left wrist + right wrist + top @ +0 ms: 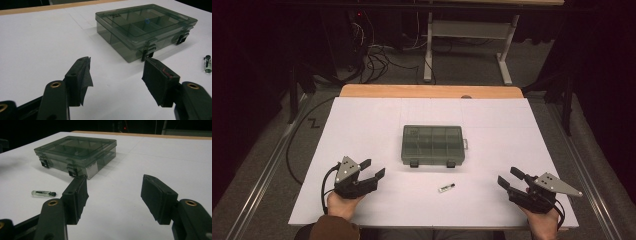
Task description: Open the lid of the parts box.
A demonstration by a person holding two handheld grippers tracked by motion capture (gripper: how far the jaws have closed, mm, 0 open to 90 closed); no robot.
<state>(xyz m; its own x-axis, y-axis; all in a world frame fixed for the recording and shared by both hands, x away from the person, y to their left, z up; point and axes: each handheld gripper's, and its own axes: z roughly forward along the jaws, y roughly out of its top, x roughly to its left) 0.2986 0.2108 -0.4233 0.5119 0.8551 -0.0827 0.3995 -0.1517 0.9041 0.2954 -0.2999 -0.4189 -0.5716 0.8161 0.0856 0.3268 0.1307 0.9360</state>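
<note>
A smoky grey compartment box (432,145) lies closed at the table's middle, its two black latches facing the person. The same box (145,27) (76,151) lies ahead of each gripper. A small clear vial with a dark cap (446,187) (207,64) (43,193) lies on the white surface in front of the box. My left gripper (373,168) (116,75) stands open near the front left, empty. My right gripper (509,178) (113,192) stands open near the front right, empty. Both are well apart from the box and vial.
A white sheet (362,125) covers the table, with a wooden edge (432,91) at the far side. Cables (377,60) and a desk frame (467,40) stand on the floor beyond. Metal rails (262,170) run along both sides.
</note>
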